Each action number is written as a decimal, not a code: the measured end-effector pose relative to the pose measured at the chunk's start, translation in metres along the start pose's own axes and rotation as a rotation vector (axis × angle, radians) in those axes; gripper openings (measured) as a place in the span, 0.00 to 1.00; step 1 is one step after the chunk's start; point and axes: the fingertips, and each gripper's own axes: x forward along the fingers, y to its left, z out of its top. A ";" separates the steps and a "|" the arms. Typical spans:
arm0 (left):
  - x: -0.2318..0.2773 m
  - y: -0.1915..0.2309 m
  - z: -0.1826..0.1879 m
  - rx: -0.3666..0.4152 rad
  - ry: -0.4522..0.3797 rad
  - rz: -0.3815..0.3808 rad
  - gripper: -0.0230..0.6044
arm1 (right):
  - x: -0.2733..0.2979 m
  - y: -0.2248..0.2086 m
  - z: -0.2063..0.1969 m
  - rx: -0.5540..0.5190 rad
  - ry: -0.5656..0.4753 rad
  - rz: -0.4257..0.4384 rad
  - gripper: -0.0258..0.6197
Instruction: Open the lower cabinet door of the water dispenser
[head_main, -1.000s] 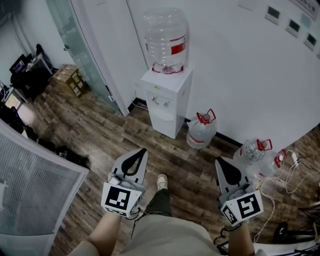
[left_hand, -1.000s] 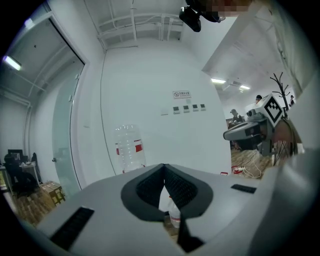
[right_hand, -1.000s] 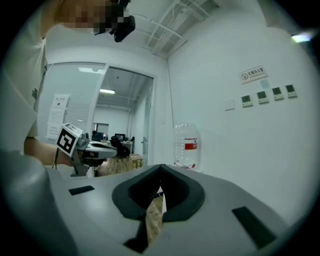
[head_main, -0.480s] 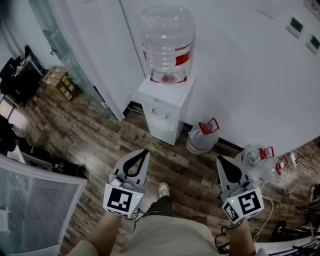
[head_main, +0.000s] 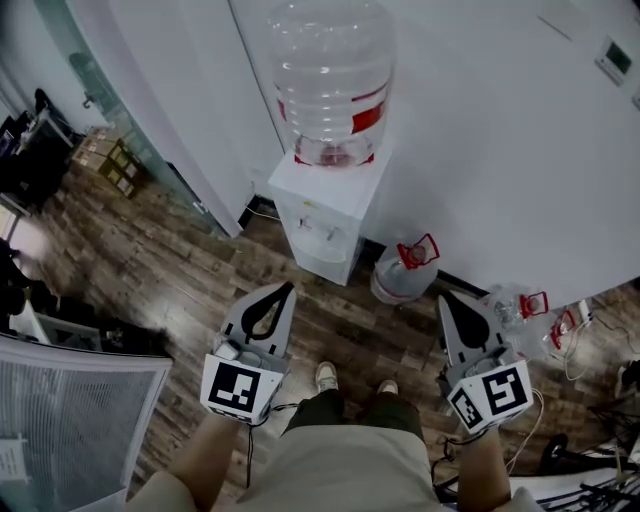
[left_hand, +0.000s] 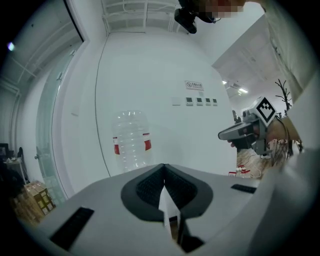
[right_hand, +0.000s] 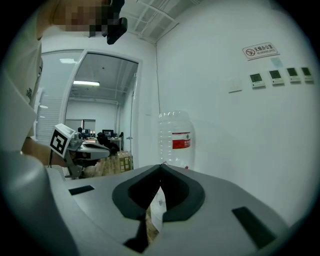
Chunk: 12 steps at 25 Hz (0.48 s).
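Dark wood floor (head_main: 190, 270) meets a white wall (head_main: 500, 150), and against that wall stands the white water dispenser (head_main: 325, 215) with a clear bottle (head_main: 330, 80) upended on top. Its lower cabinet door is seen too steeply from above to judge. A red-capped jug (head_main: 403, 268) sits on the floor just beside it, on the right. The left claw (head_main: 288, 288) and the right claw (head_main: 444, 298) hover well apart, short of the dispenser, each pinched together with nothing between its jaws
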 end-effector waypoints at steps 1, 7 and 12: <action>0.003 0.001 -0.001 0.001 0.004 0.007 0.05 | 0.003 -0.005 0.000 0.002 -0.001 0.001 0.05; 0.011 0.001 -0.008 -0.021 0.022 0.079 0.05 | 0.013 -0.030 -0.007 0.020 -0.006 0.016 0.05; 0.030 -0.001 -0.017 -0.031 0.016 0.156 0.05 | 0.034 -0.056 -0.024 0.048 -0.036 0.064 0.11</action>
